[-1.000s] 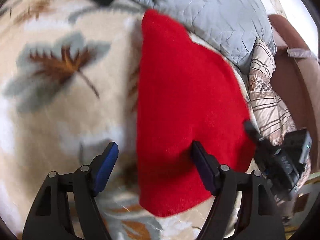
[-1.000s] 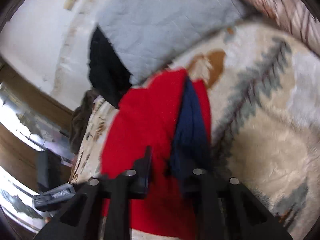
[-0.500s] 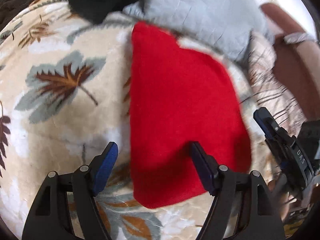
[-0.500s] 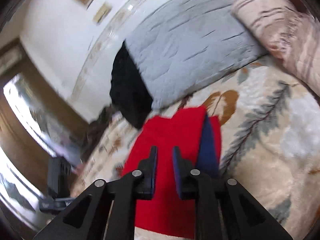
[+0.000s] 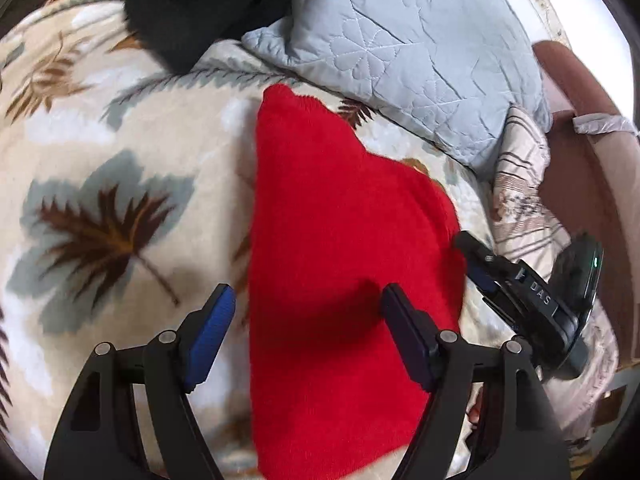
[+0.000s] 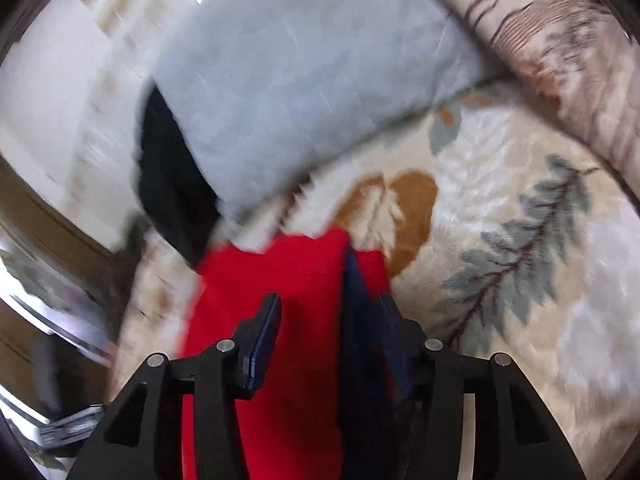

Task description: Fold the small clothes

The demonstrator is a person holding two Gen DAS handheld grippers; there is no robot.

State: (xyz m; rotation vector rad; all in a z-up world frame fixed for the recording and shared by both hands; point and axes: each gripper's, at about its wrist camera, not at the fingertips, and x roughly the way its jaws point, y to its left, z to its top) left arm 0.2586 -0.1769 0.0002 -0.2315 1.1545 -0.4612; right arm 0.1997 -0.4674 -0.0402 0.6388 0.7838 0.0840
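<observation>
While the left gripper [image 5: 306, 330] hangs spread, the red garment [image 5: 340, 264] lies on the leaf-print blanket [image 5: 100, 168] — long axis toward the grey pillow [image 5: 404, 52] — right gripper [image 6: 328, 340] apart, holding nothing.

Bed beneath my claws, covered by a cream fleece blanket [image 5: 132, 128] printed with brown and grey-green leaves. Lying directly on it: a red knit garment [image 5: 336, 240], folded flat; a grey quilted pillow [image 5: 412, 52]; a black garment [image 5: 200, 4]; a striped beige pillow [image 6: 560, 60].
</observation>
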